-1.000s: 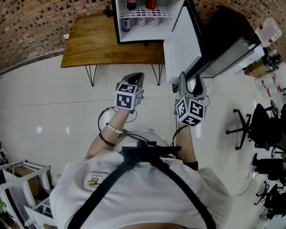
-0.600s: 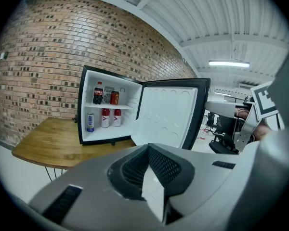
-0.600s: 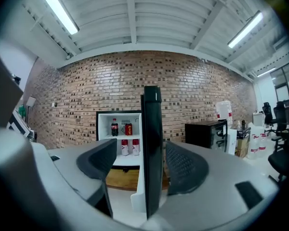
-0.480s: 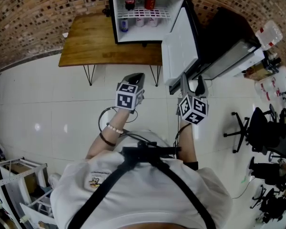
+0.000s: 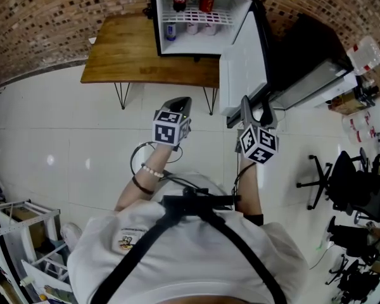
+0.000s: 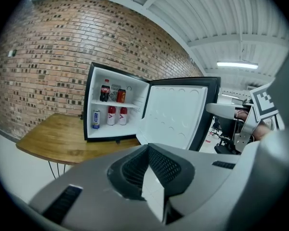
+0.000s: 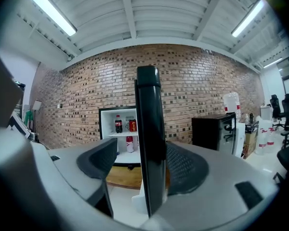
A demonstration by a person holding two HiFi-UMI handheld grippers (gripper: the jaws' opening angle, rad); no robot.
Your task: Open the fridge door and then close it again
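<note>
A black mini fridge (image 5: pixel 196 18) stands on a wooden table (image 5: pixel 133 56), with cans and bottles on its white shelves. Its door (image 5: pixel 244 62) is swung wide open toward me. My right gripper (image 5: pixel 255 109) is at the door's free edge. In the right gripper view that black edge (image 7: pixel 149 129) stands upright between the spread jaws; the left pad is clear of it. My left gripper (image 5: pixel 179 101) hangs in front of the table, shut and empty. In the left gripper view its tips (image 6: pixel 151 177) are together, with the fridge (image 6: pixel 113 107) and door (image 6: pixel 176 112) ahead.
A brick wall (image 5: pixel 44 18) runs behind the table. A black cabinet (image 5: pixel 304 49) with a white-edged top stands right of the door. Office chairs (image 5: pixel 342 170) are at the right, and a white rack (image 5: pixel 19 233) is at the lower left. The floor is white tile.
My right gripper has shifted slightly right along the door's edge. The door's angle looks about the same. The left gripper has stayed where it was.
</note>
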